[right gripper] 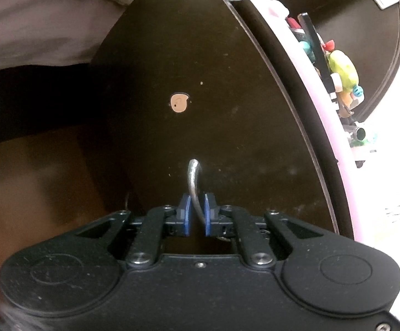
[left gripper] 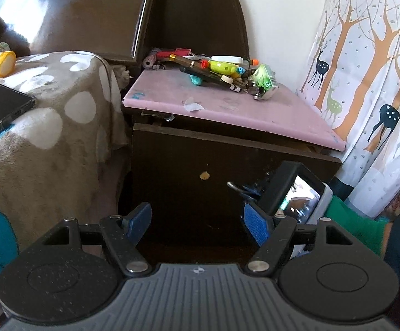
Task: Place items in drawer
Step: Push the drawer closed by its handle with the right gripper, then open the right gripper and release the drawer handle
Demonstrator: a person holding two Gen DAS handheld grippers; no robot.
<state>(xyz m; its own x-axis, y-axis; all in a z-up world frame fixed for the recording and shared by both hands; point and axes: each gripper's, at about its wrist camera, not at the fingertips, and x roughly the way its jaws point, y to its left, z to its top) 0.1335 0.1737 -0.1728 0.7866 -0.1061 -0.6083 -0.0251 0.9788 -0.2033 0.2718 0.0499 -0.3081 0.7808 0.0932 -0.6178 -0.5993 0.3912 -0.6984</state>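
Right claw [right gripper: 195, 215] pinched on bent silver wire handle [right gripper: 193, 182] of dark brown wooden drawer front [right gripper: 227, 138], drawer barely out. Left claw [left gripper: 197, 222] wide open, empty. Jumbled small items [left gripper: 216, 70] on far pink table [left gripper: 227, 107], none stowed yet.

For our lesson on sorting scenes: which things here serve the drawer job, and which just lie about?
For the job:
drawer front
metal handle
right gripper
clutter pile

Lying about:
phone
blanket
deer curtain
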